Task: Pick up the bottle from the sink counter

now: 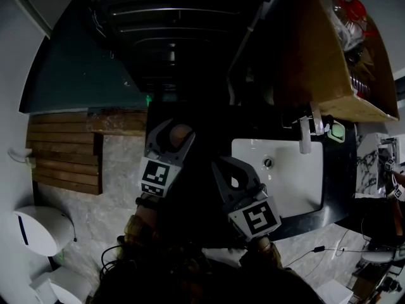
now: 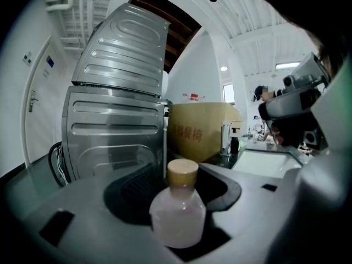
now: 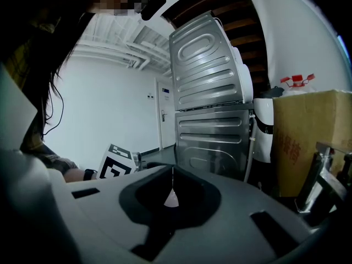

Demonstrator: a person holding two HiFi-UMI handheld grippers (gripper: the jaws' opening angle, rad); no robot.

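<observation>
Bottle [image 2: 177, 216] in left gripper [image 1: 174, 135]

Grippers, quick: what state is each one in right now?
Left gripper: jaws closed on the bottle.
Right gripper: jaws closed, nothing between them.

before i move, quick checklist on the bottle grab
1. Bottle in grip: ok. The bottle sits between the left tongs, which are closed on its body.
2. Cap on: ok. The tan cap is in place.
3. Bottle upright: ok, it stands straight between the tongs.
4. Lifted off the sink counter: cannot tell, the bottle's base is hidden in every view.
5. Right tongs free: ok, shut and holding nothing.
</observation>
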